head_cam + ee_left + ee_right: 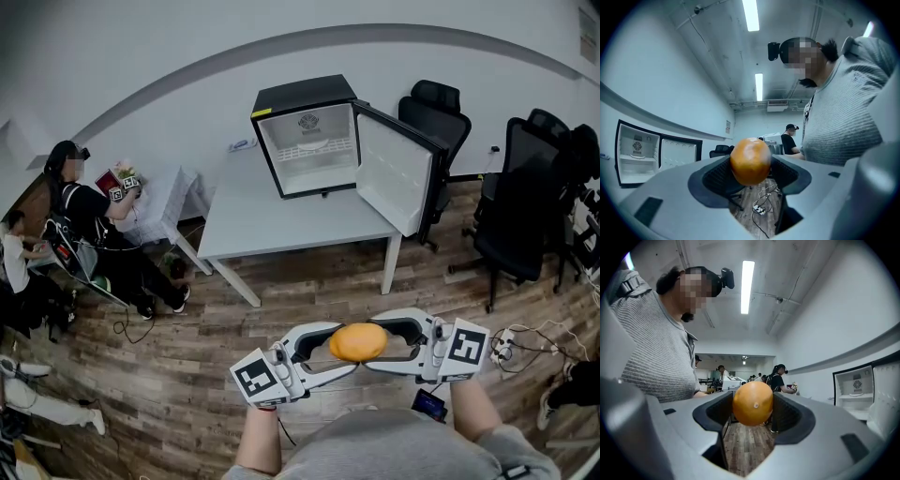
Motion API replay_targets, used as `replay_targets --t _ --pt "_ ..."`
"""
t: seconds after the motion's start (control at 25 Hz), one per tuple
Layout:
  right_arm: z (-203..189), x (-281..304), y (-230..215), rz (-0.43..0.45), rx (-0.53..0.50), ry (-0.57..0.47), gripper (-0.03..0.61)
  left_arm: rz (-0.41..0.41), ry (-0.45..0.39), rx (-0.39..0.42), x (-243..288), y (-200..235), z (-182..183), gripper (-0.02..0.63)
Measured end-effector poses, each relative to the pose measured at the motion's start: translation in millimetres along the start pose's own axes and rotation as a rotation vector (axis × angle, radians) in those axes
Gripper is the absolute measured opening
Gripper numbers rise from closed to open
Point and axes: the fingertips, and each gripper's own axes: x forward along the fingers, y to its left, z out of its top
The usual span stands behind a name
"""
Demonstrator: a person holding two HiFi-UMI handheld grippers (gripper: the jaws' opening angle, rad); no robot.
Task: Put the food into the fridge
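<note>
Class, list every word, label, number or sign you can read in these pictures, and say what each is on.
No text is readable.
Emblem inside the fridge: too small to read.
Yellow sticker on the fridge's top edge: too small.
Wall notice: blurred.
Marker cube: a square pattern, no words.

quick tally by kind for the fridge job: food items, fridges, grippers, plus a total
food: 1, the orange
fridges: 1, the fridge, door open
grippers: 2, left gripper and right gripper
total: 4
</note>
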Motion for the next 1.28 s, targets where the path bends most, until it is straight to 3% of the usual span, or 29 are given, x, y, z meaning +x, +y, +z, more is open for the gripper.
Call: replay_targets --t 0.84,1.28 --pt "-8.1 -10.9 -45.5 0.033 0.024 -0.001 0.272 0.048 0.027 -0.010 21.2 39.2 -15.5 0.278" --pt "-21.8 16.2 -112.9 0.025 0.045 -0.001 0.272 0.049 0.025 -0.018 15.3 111.4 -24.0 0.278"
